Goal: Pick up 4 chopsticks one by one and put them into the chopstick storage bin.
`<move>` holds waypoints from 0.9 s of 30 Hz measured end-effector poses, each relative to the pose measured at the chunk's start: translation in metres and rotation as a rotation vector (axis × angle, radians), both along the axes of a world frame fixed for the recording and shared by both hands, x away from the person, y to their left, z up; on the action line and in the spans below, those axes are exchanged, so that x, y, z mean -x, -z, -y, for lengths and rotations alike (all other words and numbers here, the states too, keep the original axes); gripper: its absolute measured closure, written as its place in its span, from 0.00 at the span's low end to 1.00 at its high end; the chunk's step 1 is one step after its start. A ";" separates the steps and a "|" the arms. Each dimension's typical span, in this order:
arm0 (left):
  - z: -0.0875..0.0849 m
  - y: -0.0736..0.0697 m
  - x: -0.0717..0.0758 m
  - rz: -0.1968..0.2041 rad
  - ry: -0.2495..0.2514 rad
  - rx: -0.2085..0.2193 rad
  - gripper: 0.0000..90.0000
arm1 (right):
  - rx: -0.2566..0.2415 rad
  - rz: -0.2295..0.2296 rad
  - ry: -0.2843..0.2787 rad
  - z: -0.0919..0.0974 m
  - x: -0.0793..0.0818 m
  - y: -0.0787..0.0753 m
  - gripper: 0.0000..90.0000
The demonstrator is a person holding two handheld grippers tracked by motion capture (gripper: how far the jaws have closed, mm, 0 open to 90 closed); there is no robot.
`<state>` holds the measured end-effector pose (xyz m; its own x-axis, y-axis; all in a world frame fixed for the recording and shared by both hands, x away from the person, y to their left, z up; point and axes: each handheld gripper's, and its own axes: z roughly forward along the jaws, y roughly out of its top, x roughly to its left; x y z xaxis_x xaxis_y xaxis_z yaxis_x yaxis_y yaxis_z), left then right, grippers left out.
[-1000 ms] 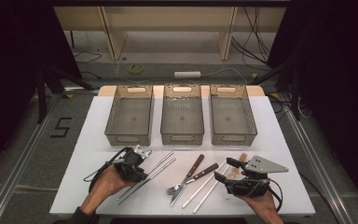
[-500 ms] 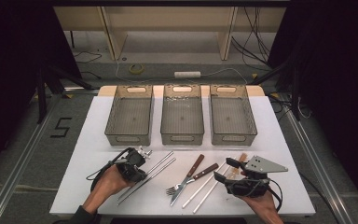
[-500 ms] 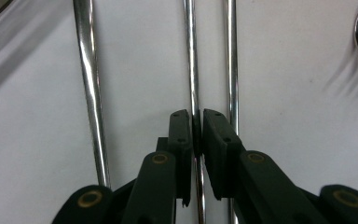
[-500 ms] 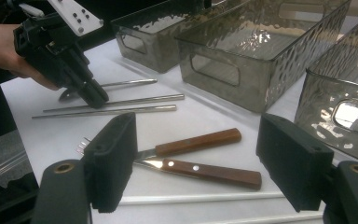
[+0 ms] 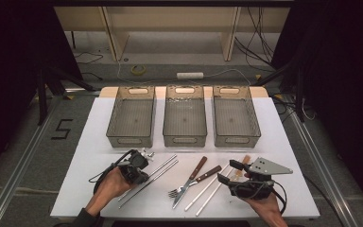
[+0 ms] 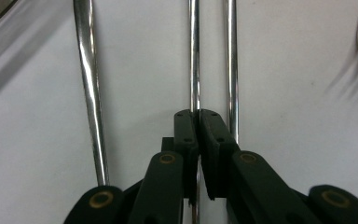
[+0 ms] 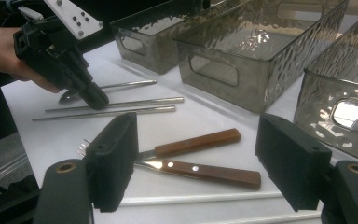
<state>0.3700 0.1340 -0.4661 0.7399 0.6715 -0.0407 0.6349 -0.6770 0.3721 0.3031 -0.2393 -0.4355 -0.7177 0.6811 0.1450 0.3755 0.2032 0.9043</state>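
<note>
Low in the left of the high view, the left gripper [image 5: 143, 163] points down at a pair of metal chopsticks [image 5: 157, 173] lying slantwise on the white table [image 5: 283, 137]. Its jaws have just been closing, and in the left gripper view they pinch one chopstick [image 6: 194, 56], which runs straight up the frame from between the tips; the second chopstick [image 6: 231, 65] lies just right of them and a spoon handle [image 6: 89, 84] off to the left. Centre bottom lie a wooden-handled fork [image 5: 189, 182] and knife [image 5: 193, 176]. At lower right, the right gripper [image 5: 230, 172] hovers with jaws spread wide, holding nothing.
</note>
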 end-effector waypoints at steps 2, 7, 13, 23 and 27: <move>-0.001 -0.001 0.000 -0.004 -0.003 0.007 0.95 | -0.005 0.000 0.002 0.001 0.000 0.000 0.35; -0.006 -0.007 0.000 0.004 -0.008 0.032 0.95 | -0.010 -0.001 0.003 0.001 0.000 0.000 0.35; -0.012 -0.012 0.000 0.010 -0.015 0.061 0.95 | -0.011 -0.001 0.004 0.002 0.000 -0.001 0.35; -0.019 -0.021 0.004 0.022 -0.020 0.124 0.95 | -0.017 0.002 0.006 0.002 0.000 -0.001 0.35; -0.020 -0.025 0.006 0.032 -0.021 0.138 0.95 | -0.017 0.002 0.007 0.003 0.000 -0.002 0.35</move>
